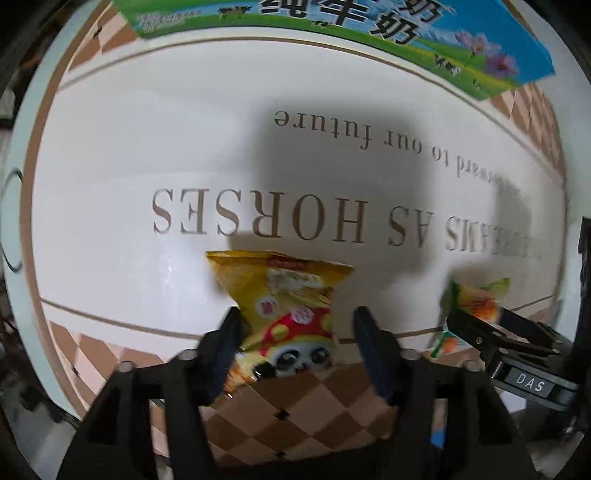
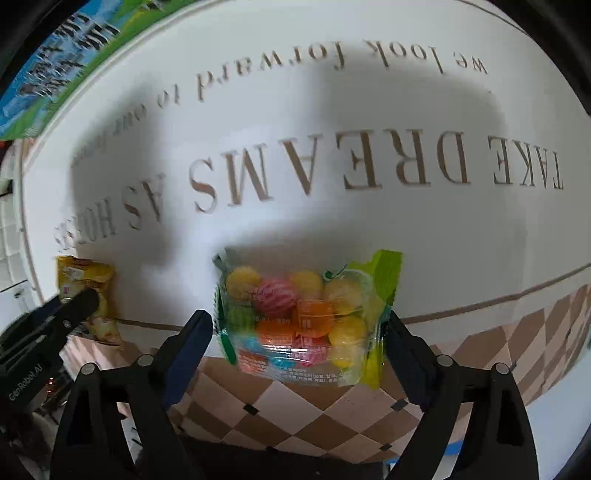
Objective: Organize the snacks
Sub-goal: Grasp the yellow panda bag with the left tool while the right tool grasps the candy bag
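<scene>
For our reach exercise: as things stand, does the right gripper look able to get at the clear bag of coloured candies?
Probably yes. The right gripper stands open with the candy bag lying between its fingers, nothing covering it.

The white printed table mat with brown checkered border carries, upside down to the cameras, "TAKE DREAMS AS HORSES" in large brown capitals; nearer its far edge, smaller: "we look forward to our future". The black right gripper bears a "DAS" label; the black left gripper, "GenRobot.AI". Chinese characters on the blue-green carton at the far edge are not legible.
</scene>
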`<state>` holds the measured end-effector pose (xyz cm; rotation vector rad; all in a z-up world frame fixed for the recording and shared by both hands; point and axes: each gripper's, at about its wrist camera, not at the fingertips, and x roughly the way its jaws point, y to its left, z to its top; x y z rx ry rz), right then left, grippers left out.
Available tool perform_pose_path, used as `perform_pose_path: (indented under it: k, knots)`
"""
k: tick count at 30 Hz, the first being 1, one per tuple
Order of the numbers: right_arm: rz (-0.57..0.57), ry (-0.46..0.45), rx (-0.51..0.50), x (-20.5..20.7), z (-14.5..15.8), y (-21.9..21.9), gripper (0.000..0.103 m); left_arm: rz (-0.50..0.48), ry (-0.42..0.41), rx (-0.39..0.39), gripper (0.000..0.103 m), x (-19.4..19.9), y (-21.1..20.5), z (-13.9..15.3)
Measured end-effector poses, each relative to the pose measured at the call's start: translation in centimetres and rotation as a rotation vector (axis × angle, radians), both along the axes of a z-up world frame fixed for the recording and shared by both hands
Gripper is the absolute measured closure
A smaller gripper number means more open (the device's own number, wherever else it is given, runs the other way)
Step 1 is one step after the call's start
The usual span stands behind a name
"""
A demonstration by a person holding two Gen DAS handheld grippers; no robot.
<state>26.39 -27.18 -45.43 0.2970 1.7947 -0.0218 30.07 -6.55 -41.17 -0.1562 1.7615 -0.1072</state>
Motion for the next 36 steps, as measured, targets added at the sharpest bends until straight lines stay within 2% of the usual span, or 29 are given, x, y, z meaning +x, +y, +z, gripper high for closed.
perform_pose_path:
  k: [4,6,14,19,21,29,36]
  knots:
    - [0.002,-0.019,0.023,0.7,2.3,-1.0,0.007,-0.001,-0.018,0.014,0.038,-0.1,0.1,1.0]
    - [0.008,-0.016,0.030,2.9,3.6,-0.6,0.006,-0.007,-0.008,0.017,0.038,-0.8,-0.4,1.2]
    - [0.008,0.015,0.021,1.8,3.2,0.4,0.006,-0.034,0.042,0.025,0.038,-1.4,-1.3,-1.4]
    - [0.002,0.037,0.024,2.7,1.5,0.2,0.006,-0.026,0.061,0.017,0.038,-0.7,-1.8,-2.8]
    - [-0.004,0.047,0.025,2.3,-0.6,0.0,0.006,-0.020,0.063,0.013,0.038,0.0,-1.8,-3.3]
    - [0.008,0.065,-0.007,2.6,-2.6,2.1,0.006,-0.043,0.035,0.041,0.038,-0.4,-1.8,-4.2]
    - [0.033,0.049,-0.070,1.3,-4.2,4.8,0.008,-0.062,-0.006,0.063,0.050,-0.4,-3.1,-3.1]
